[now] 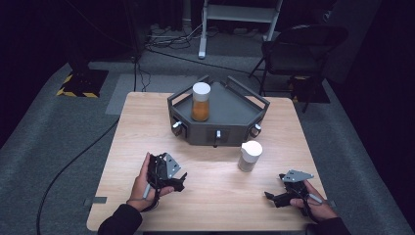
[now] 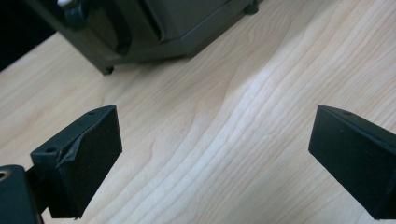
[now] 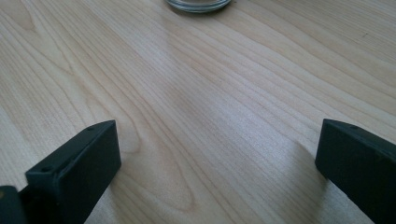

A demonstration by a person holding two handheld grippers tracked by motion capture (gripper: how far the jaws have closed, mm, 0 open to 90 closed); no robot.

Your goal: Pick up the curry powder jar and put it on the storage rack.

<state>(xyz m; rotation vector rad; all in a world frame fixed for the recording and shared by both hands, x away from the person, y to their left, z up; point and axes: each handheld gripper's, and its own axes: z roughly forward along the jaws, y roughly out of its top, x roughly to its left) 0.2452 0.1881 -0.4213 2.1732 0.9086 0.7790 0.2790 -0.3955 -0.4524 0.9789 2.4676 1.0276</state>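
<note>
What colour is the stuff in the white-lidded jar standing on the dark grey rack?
Orange-amber, under a white lid; the clear glass jar shows best in the high view.

A light wooden counter point(image 1: 147, 117) at frame centre carries a dark grey angular tray-stand point(image 1: 235, 125) along its upper edge and a white-capped jar point(image 1: 249, 156) just below and right of it, on bare wood.

White-capped jar point(image 1: 249, 155) – pale woodgrain table point(image 1: 215, 191)
</note>
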